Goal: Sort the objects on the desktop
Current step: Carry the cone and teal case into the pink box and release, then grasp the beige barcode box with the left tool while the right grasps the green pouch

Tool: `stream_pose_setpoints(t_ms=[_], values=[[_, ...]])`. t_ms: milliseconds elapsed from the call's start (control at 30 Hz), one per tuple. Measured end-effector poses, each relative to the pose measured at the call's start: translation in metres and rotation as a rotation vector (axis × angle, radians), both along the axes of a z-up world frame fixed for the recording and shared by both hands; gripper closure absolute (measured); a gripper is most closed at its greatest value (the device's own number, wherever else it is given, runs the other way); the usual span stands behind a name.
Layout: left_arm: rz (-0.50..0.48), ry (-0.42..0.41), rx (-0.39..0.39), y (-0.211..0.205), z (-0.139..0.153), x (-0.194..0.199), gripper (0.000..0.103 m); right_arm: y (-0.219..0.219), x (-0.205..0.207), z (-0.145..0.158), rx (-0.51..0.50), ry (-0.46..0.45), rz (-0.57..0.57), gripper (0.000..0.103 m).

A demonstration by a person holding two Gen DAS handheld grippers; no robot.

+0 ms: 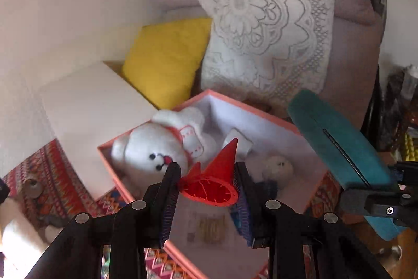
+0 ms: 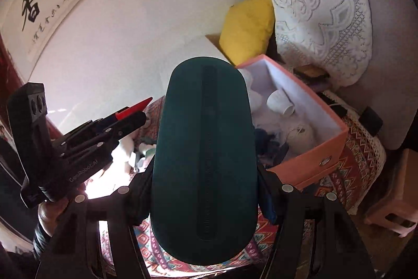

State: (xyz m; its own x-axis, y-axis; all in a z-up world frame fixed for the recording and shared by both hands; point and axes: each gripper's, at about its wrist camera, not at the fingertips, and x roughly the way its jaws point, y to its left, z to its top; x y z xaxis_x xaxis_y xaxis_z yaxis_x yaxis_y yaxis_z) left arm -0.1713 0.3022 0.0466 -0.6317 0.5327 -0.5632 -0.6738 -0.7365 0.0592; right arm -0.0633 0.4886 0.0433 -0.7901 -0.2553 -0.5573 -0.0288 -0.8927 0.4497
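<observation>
Left tongs (image 1: pixel 207 182) pinch light, rigid red plastic cone (image 1: pixel 216 174) at its rim; right tongs (image 2: pixel 205 200) clamp stiff, velvety teal oblong case (image 2: pixel 206 153) across its width.

Box (image 1: pixel 263 119): on the patterned cloth (image 1: pixel 52 174), in front of the cushions.
In box: plush bear (image 1: pixel 156 145) at left, against the left wall; small cup (image 2: pixel 280 102) on its side near the back; a smaller soft toy (image 1: pixel 278 166), possibly, at right.
Above box: cone (image 1: pixel 216 174) between the left gripper (image 1: pixel 207 187) fingers.
Right of box: oblong case (image 2: pixel 206 161), in the right gripper (image 2: pixel 206 190).
Behind box: lace cushion (image 1: pixel 266 17); plain cushion (image 1: pixel 167 59) to its left.
Left of box: flat board (image 1: pixel 91 106), touching it.
</observation>
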Motion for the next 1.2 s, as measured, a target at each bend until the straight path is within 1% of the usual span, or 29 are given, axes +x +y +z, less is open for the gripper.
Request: stream_pose_setpoints(t_ms=[100, 133, 200, 233, 267, 300, 333, 400, 467, 533, 700, 800, 900, 967, 1033, 1100, 1200], values=[[0.014, -0.018, 0.006, 0.008, -0.008, -0.027, 0.068, 0.009, -0.032, -0.004, 0.011, -0.007, -0.011, 0.035], [0.024, -0.027, 0.014, 0.008, -0.01, -0.036, 0.066, 0.009, -0.043, -0.006, 0.021, -0.007, -0.014, 0.035], [0.048, -0.044, 0.035, 0.007, -0.015, -0.05, 0.036, 0.007, -0.068, -0.012, 0.063, -0.007, -0.028, 0.034], [0.075, -0.029, 0.051, 0.002, -0.017, -0.052, 0.008, 0.002, -0.079, -0.016, 0.104, -0.005, -0.048, 0.028], [0.105, -0.01, 0.068, -0.004, -0.017, -0.053, 0.001, -0.001, -0.085, -0.016, 0.146, 0.01, -0.072, 0.014], [0.124, -0.001, 0.072, -0.009, -0.018, -0.054, 0.001, -0.005, -0.088, -0.016, 0.175, 0.032, -0.094, 0.008], [0.141, 0.007, 0.074, -0.014, -0.02, -0.055, 0.001, -0.006, -0.09, -0.015, 0.18, 0.045, -0.108, 0.003], [0.16, -0.009, 0.06, -0.023, -0.023, -0.057, 0.001, -0.008, -0.093, -0.014, 0.16, 0.052, -0.113, 0.003], [0.184, -0.025, 0.048, -0.033, -0.026, -0.059, 0.001, -0.012, -0.097, -0.016, 0.115, 0.032, -0.098, 0.003], [0.2, -0.043, 0.052, -0.048, -0.027, -0.056, 0.001, -0.02, -0.098, -0.017, 0.099, 0.025, -0.084, 0.003], [0.275, -0.041, 0.037, -0.098, -0.031, -0.043, 0.001, -0.064, -0.092, -0.015, 0.104, 0.03, -0.001, 0.003], [0.34, -0.045, 0.027, -0.142, -0.037, -0.034, 0.001, -0.101, -0.09, -0.017, 0.107, 0.027, 0.079, 0.003], [0.44, -0.056, -0.002, -0.195, -0.052, -0.029, 0.001, -0.143, -0.09, -0.023, 0.098, 0.007, 0.165, 0.003], [0.509, -0.068, -0.028, -0.235, -0.065, -0.028, 0.001, -0.172, -0.096, -0.033, 0.086, -0.029, 0.221, 0.003], [0.573, -0.077, -0.061, -0.275, -0.078, -0.027, 0.001, -0.199, -0.108, -0.046, 0.076, -0.078, 0.25, 0.003], [0.64, -0.083, -0.108, -0.316, -0.093, -0.031, 0.001, -0.224, -0.12, -0.06, 0.067, -0.127, 0.275, 0.003], [0.726, -0.097, -0.167, -0.375, -0.111, -0.046, 0.001, -0.259, -0.146, -0.08, 0.097, -0.192, 0.278, 0.003]])
